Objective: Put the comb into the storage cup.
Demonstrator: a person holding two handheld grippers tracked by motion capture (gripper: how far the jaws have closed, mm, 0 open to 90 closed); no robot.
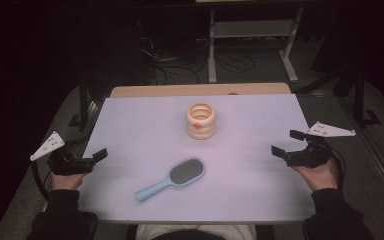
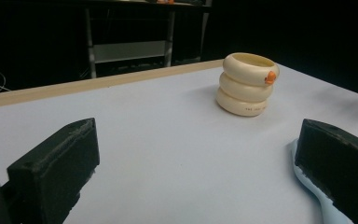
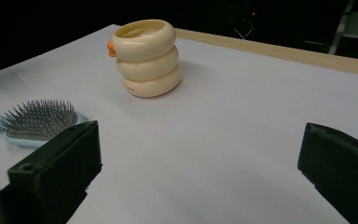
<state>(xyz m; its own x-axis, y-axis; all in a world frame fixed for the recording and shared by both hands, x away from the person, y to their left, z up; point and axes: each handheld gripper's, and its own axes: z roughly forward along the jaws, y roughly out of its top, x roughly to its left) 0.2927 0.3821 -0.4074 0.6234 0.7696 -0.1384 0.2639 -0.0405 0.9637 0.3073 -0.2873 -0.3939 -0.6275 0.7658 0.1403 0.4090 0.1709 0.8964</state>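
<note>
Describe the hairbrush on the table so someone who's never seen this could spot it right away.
On the pale table, nearer the person than the cream ringed holder, lies the hairbrush. It is the only flat, light blue thing there, with a dark grey bristle pad facing up.

The left gripper point(image 1: 101, 155) and the right gripper point(image 1: 286, 143) are both black and blocky, and each has two thick, square jaws with a rough, dull face. On top of each one sits a flat grey plate with three corners and small holes in it, and a black cable trails from the back. The person wears long dark sleeves point(image 1: 60, 212) that reach down to the wrists.
</note>
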